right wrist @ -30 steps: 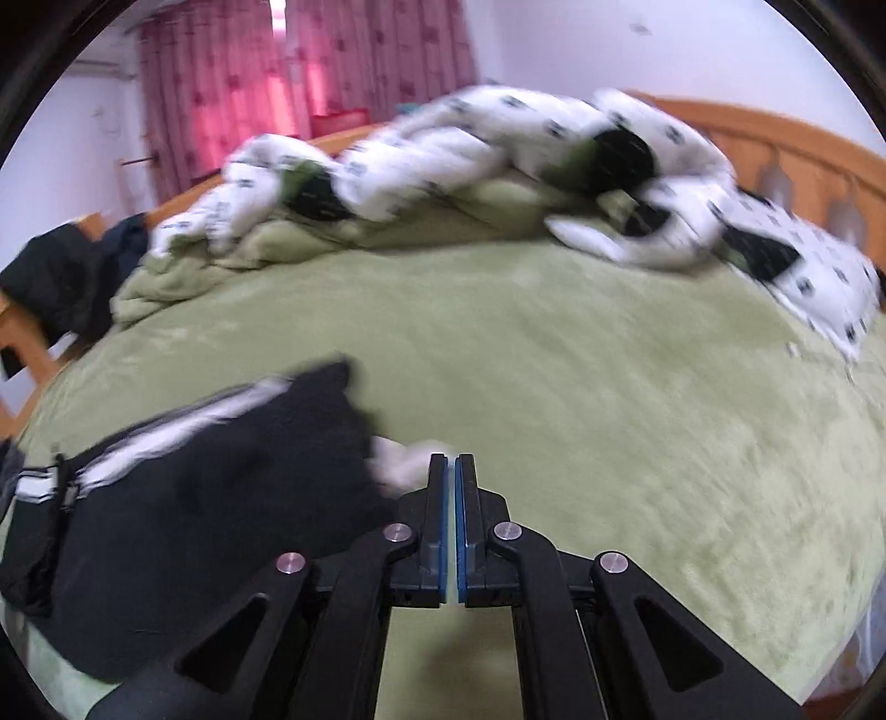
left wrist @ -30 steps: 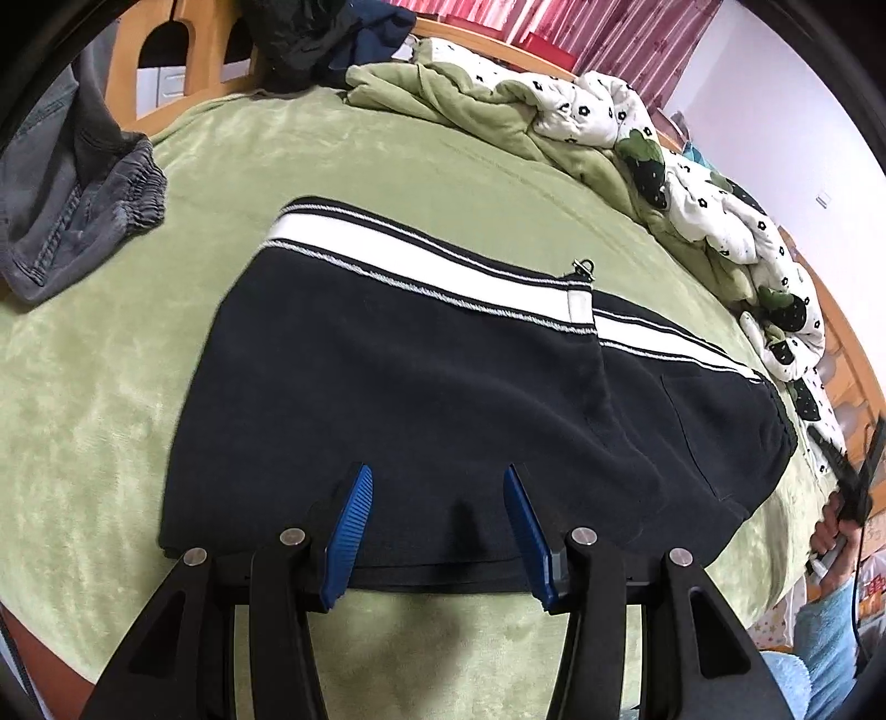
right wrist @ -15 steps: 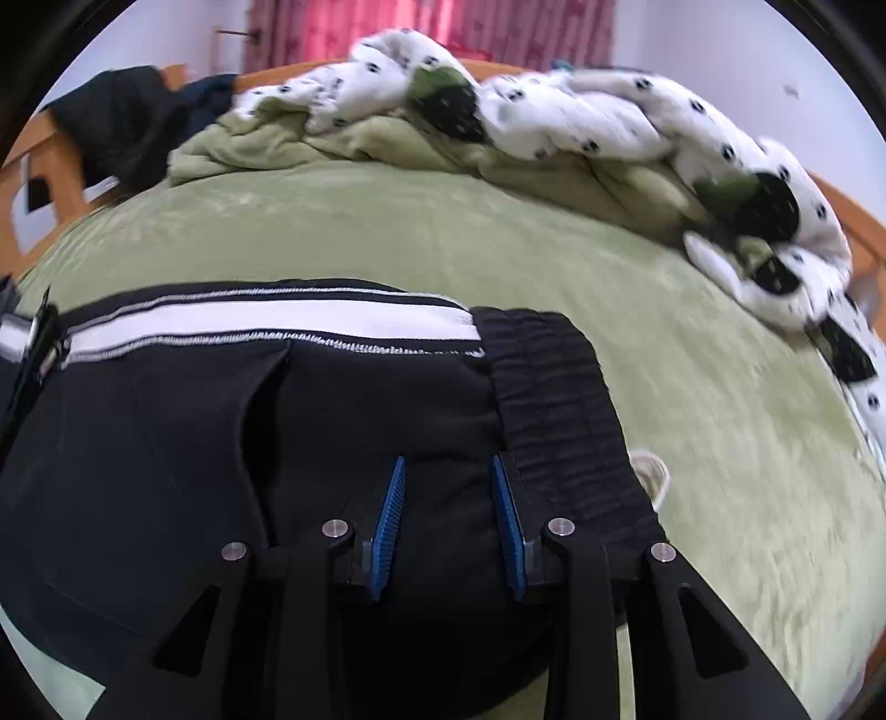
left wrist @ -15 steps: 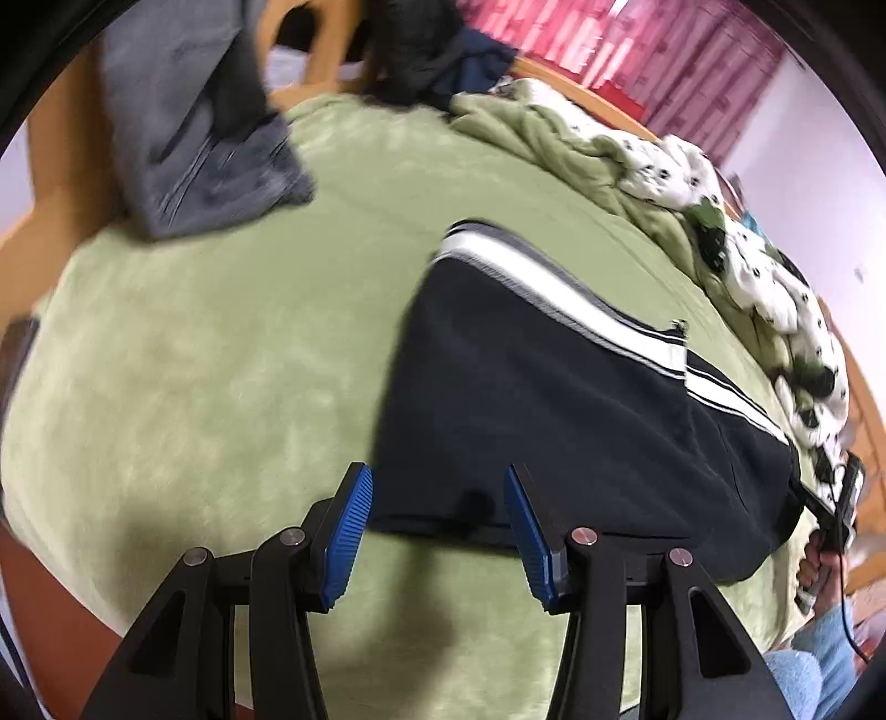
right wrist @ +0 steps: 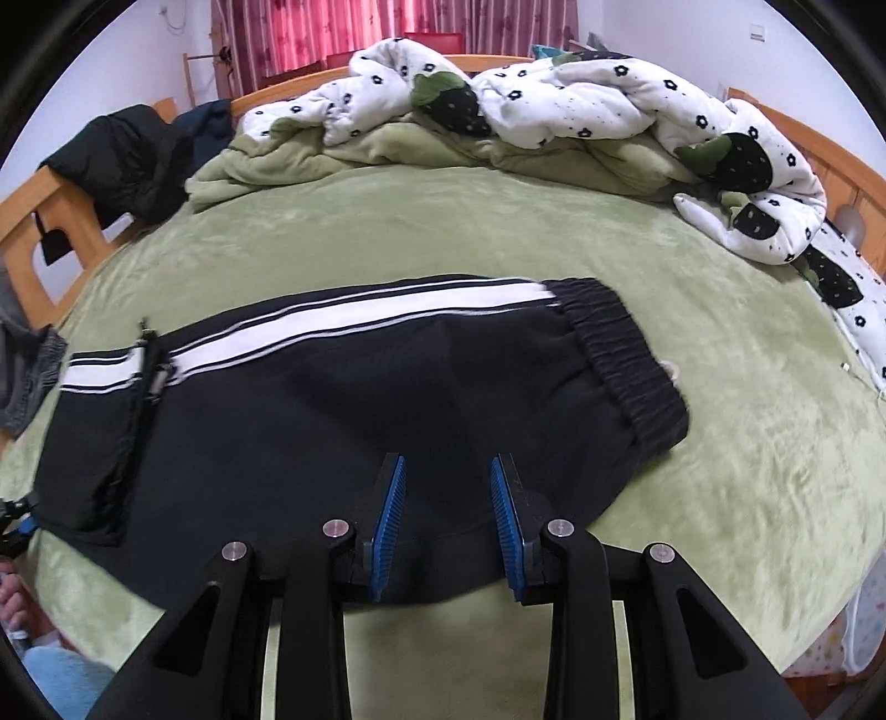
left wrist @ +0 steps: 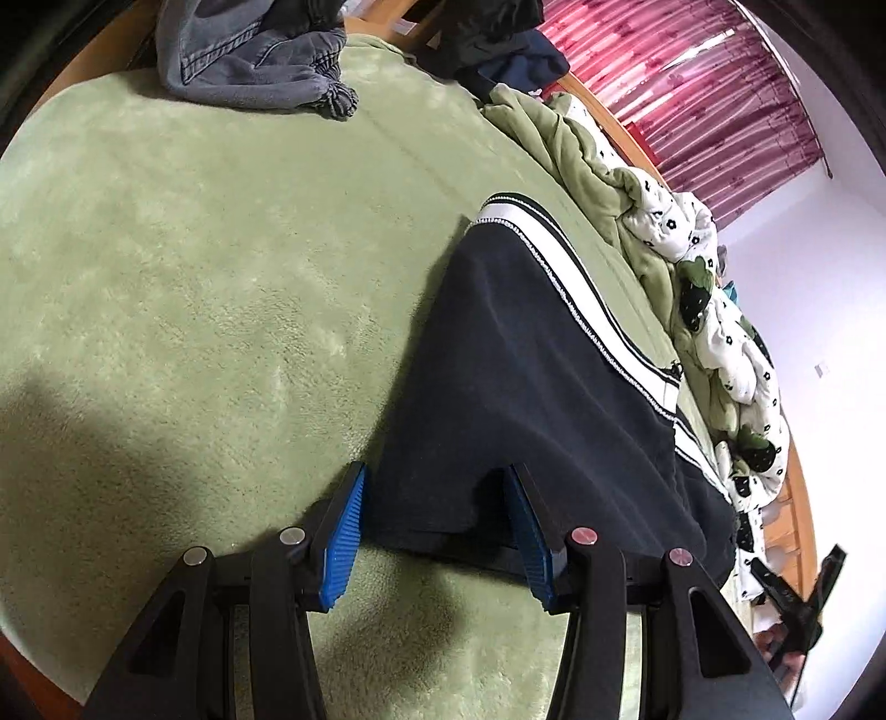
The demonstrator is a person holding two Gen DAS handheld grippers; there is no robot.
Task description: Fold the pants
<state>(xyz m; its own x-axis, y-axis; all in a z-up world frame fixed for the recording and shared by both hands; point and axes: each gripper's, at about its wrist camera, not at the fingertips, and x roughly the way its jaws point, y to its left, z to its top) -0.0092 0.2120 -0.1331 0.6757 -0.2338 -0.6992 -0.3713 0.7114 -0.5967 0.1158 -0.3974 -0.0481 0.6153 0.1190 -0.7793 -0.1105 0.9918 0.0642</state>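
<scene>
So the right gripper (right wrist: pixel 447 520) has just popped open from pinched shut and now hangs spread over the folded black track pants (right wrist: pixel 354 410); left gripper (left wrist: pixel 437 531) stays spread at their corner. Next fold, probably.

folded black pants (right wrist: pixel 343 410), parted right tongs (right wrist: pixel 447 520) above

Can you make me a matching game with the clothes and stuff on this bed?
Things:
1. black pants
2. grey jeans
3. flowery quilt
4. curtains

Descriptions:
A. bunched along the far side of the bed
B. red, by the wall
C. flat, with a white side stripe
D. crumpled at a corner of the bed

Pairs: 1-C, 2-D, 3-A, 4-B
</scene>
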